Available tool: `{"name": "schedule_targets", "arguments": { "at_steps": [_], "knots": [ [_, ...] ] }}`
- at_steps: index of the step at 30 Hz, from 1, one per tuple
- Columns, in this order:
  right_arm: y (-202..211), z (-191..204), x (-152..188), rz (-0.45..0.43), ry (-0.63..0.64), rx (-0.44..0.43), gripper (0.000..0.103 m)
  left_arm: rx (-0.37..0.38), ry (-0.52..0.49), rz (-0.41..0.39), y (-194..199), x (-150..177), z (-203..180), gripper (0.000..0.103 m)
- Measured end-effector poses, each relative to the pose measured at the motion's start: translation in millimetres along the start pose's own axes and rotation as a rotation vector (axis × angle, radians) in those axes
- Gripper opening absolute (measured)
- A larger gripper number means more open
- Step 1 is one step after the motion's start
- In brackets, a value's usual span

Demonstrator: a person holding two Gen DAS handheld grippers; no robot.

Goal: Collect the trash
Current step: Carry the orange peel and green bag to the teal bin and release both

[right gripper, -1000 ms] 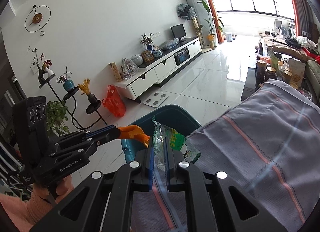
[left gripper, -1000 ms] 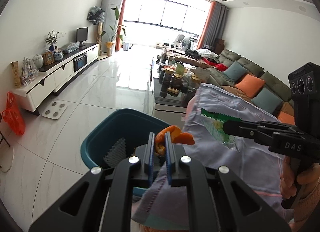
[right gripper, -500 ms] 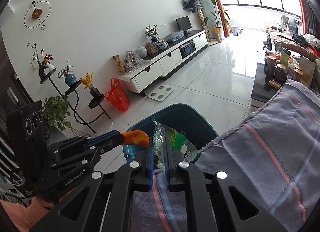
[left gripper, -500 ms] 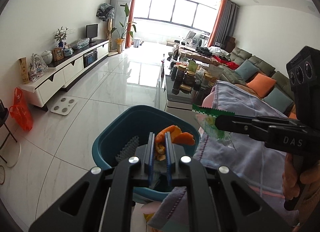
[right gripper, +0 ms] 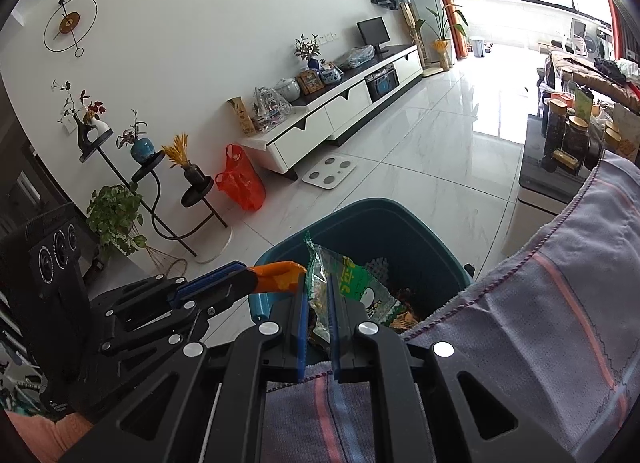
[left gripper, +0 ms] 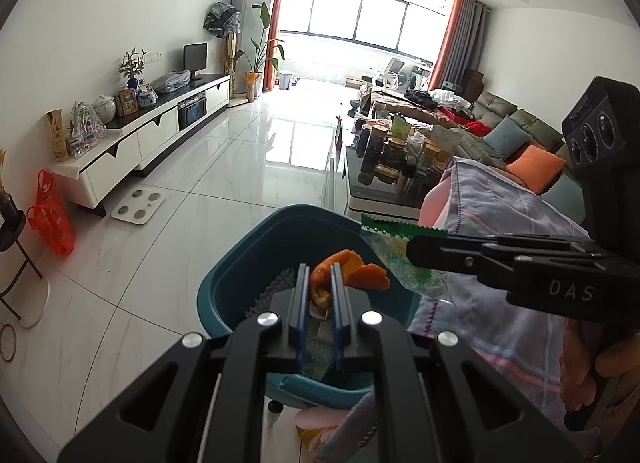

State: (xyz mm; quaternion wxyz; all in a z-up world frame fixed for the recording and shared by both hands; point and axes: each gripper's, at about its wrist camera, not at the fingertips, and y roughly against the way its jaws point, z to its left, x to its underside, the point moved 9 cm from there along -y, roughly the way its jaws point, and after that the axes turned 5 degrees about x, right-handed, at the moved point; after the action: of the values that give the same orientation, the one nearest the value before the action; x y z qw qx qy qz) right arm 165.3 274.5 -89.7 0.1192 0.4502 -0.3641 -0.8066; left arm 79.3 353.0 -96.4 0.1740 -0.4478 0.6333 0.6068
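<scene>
My left gripper [left gripper: 320,275] is shut on a curled piece of orange peel [left gripper: 352,269] and hangs over the teal trash bin [left gripper: 248,263]. The same peel [right gripper: 278,277] shows in the right wrist view at the left gripper's tip, above the bin's near-left rim. My right gripper [right gripper: 318,283] is shut on a clear and green snack wrapper [right gripper: 352,287], held over the bin [right gripper: 400,223]. In the left wrist view the wrapper [left gripper: 396,251] sticks out from the right gripper's tip at the bin's right rim. Some trash lies in the bin.
A striped grey-lilac cloth [right gripper: 560,303] covers the surface right of the bin. A glass coffee table with jars [left gripper: 392,167] stands beyond, a sofa [left gripper: 520,131] at the right. White TV cabinet [right gripper: 340,111], floor scale [right gripper: 328,173], red bag [right gripper: 240,183] and plant stands are at the left.
Both grippers have moved from over the cloth to above the bin and sunk a little, each keeping its hold. The bin now looms larger and more centred in both views.
</scene>
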Motion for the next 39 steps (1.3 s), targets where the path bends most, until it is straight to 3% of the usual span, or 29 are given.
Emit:
{"name": "schedule_targets", "arguments": {
  "at_steps": [30,34,37,39],
  "knots": [
    [-44,-15,2,0.111,-0.048,0.052,0.012,-0.054,0.039,0.08,-46,17,14,0.012],
    [-44,-17,3,0.109,-0.054,0.063,0.014,-0.069,0.054,0.09,-52,20,19,0.017],
    [-42,-19,2,0.1,-0.064,0.066,0.025,-0.064,0.073,0.088,-55,20,22,0.025],
    [-41,-20,1,0.095,-0.068,0.065,0.026,-0.066,0.083,0.08,-53,19,24,0.03]
  ]
}}
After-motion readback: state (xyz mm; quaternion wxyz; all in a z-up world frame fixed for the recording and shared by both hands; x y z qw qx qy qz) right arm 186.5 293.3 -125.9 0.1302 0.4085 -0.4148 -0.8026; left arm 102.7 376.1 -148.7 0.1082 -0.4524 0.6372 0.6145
